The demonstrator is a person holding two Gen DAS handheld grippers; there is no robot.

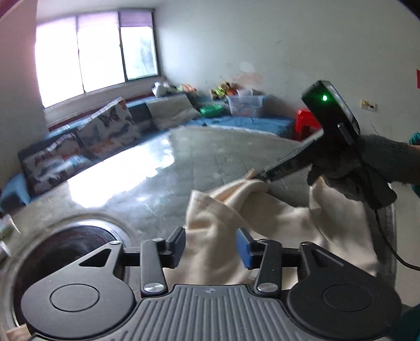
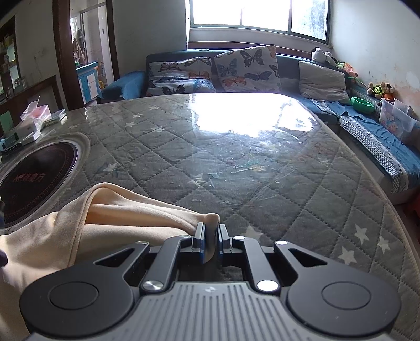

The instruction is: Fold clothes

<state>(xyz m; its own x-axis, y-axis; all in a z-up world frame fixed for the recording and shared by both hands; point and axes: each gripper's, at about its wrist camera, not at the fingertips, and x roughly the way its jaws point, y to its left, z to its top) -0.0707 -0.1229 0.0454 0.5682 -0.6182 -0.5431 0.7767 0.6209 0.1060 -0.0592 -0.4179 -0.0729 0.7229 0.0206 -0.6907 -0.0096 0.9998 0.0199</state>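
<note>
A cream-coloured garment (image 2: 126, 209) lay bunched at the near edge of a quilted, star-patterned tabletop (image 2: 236, 157) under a glossy clear cover, held up between two hand-held grippers. The right hand-held gripper (image 2: 210, 233) was clamped on a gathered corner of the cloth, its blue-padded jaws nearly together with the fabric pinched between them. From the other side, that same tool (image 1: 265, 174) appeared in a dark knitted glove (image 1: 367, 168), a green light glowing on its black body and the cloth draped beneath it. The left hand-held gripper (image 1: 212, 245) stood partly open over a fold of the garment (image 1: 218, 217); its jaws sat clear on either side of the cloth, which hung between them without being pressed. The left-side picture was blurred. A round black induction hob (image 2: 34, 181) was set into the tabletop just beside the garment. Beyond the tabletop a blue sofa (image 2: 367, 136) ran along two walls, carrying butterfly-print cushions (image 2: 246, 68), a grey cushion (image 2: 323, 78), soft toys (image 2: 378, 89) and a clear plastic box (image 2: 396, 118). Bright daylight from the window (image 2: 257, 13) glared off the tabletop's surface.
</note>
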